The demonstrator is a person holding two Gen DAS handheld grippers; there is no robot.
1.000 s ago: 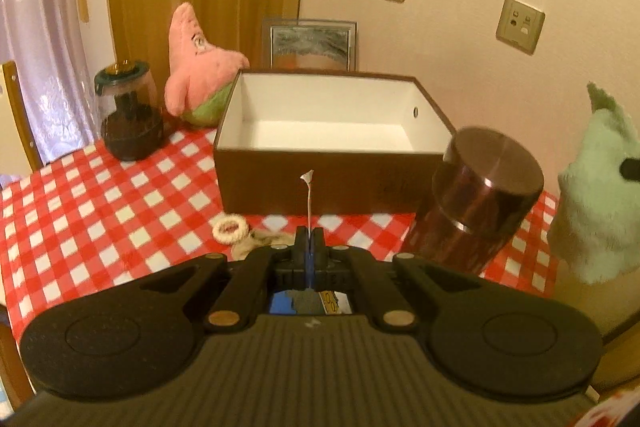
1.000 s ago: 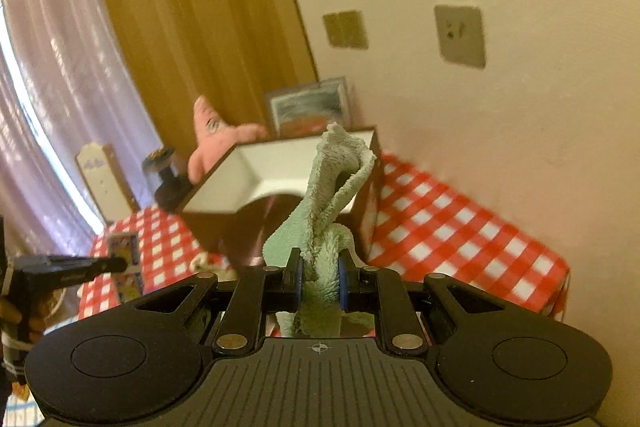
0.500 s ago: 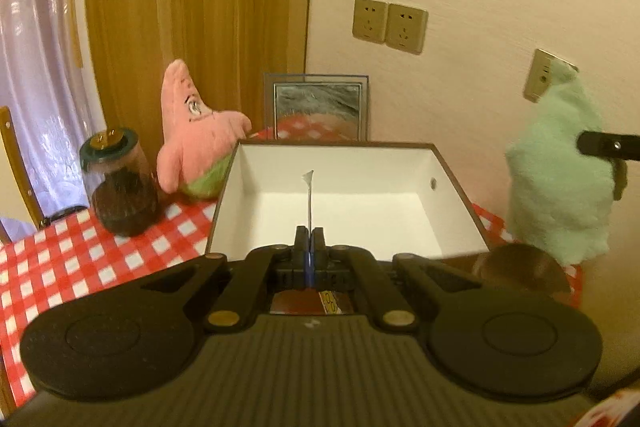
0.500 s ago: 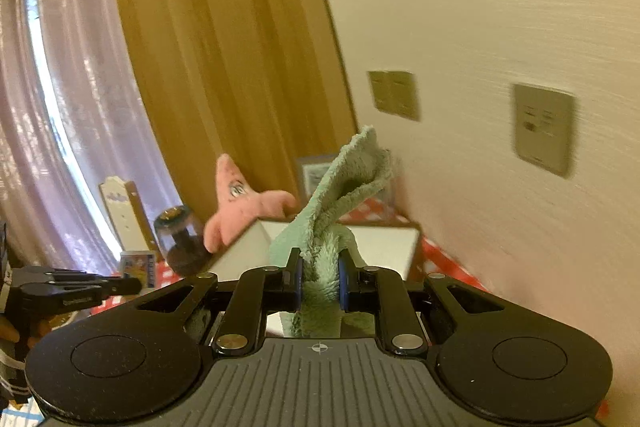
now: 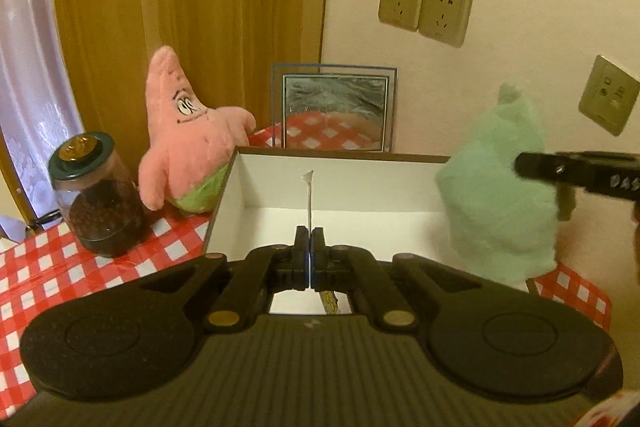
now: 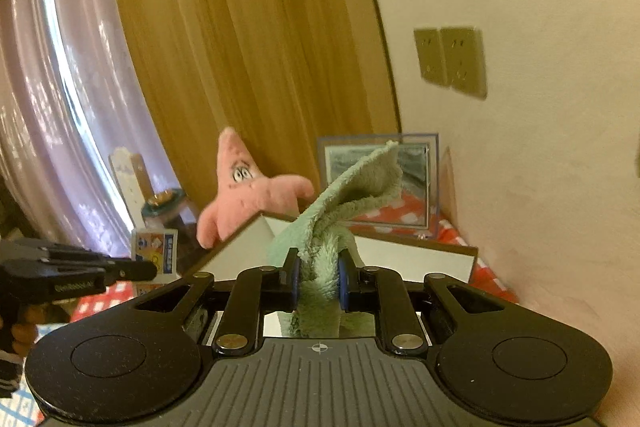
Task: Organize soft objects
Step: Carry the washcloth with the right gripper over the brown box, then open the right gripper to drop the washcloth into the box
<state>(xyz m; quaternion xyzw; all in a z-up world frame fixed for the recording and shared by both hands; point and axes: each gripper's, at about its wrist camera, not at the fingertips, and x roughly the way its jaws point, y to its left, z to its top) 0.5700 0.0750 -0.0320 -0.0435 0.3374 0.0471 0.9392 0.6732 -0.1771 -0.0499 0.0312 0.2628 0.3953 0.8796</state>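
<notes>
My right gripper [image 6: 319,269] is shut on a fluffy mint-green cloth [image 6: 348,195], which hangs over the right end of the open brown box with white inside [image 5: 304,163]; the cloth [image 5: 500,187] and right gripper [image 5: 576,175] also show in the left wrist view. My left gripper [image 5: 309,239] is shut on a thin flat printed packet [image 5: 309,203], held edge-on above the box's near side; the packet [image 6: 154,255] also shows in the right wrist view. A pink starfish plush [image 5: 188,143] sits left of the box.
A red-and-white checked tablecloth [image 5: 48,267] covers the table. A dark jar with a green lid [image 5: 96,195] stands left of the plush. A framed picture [image 5: 336,111] leans on the wall behind the box. Wall sockets [image 5: 424,9] are above.
Both grippers rose and moved toward the box. The green cloth went from beside the table to over the box's right end. The packet is now over the box opening.
</notes>
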